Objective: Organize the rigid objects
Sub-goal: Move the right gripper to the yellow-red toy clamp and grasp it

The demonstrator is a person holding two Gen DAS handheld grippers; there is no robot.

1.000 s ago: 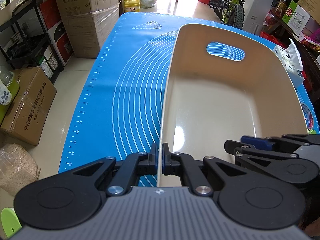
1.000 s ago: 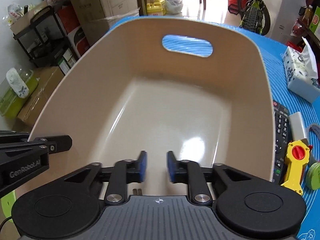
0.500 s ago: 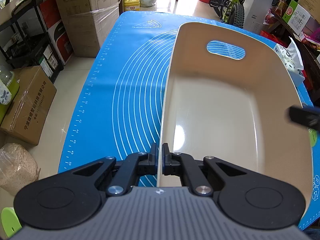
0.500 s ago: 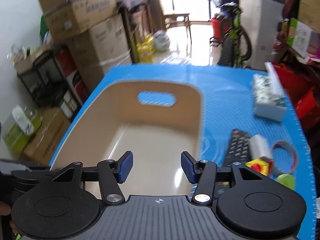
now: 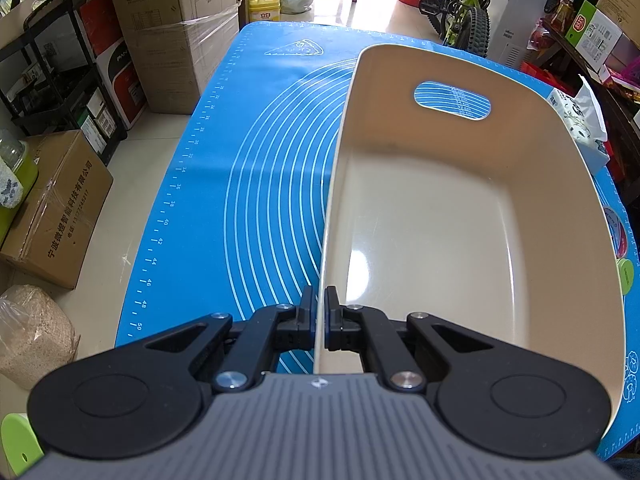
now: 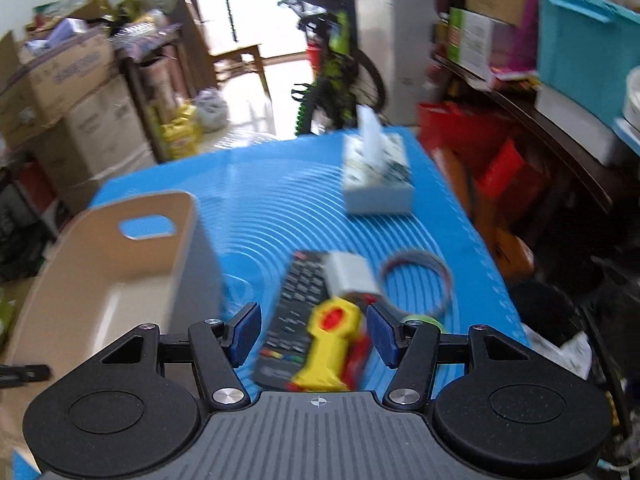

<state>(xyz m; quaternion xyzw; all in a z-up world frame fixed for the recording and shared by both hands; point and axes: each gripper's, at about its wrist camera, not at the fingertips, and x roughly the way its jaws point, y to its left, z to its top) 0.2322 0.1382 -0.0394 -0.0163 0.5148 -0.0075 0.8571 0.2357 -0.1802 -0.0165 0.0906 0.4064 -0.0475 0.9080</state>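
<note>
My left gripper [image 5: 319, 316] is shut on the left rim of an empty beige plastic bin [image 5: 460, 216] that stands on the blue mat [image 5: 256, 184]. The bin also shows at the left of the right wrist view [image 6: 120, 272]. My right gripper [image 6: 314, 332] is open and empty above a yellow and red toy [image 6: 330, 344] and a black remote control [image 6: 296, 312]. A grey block [image 6: 352, 274] and a tape ring [image 6: 416, 276] lie just beyond them. The right wrist view is motion-blurred.
A tissue box [image 6: 376, 178] stands at the far side of the mat. A green round thing [image 5: 625, 276] lies right of the bin. Cardboard boxes [image 5: 172, 20], a bicycle [image 5: 460, 4] and shelves surround the table.
My right gripper opened, pulled out of the bin and swung right over the remote and toy. My left gripper kept its hold on the bin rim.
</note>
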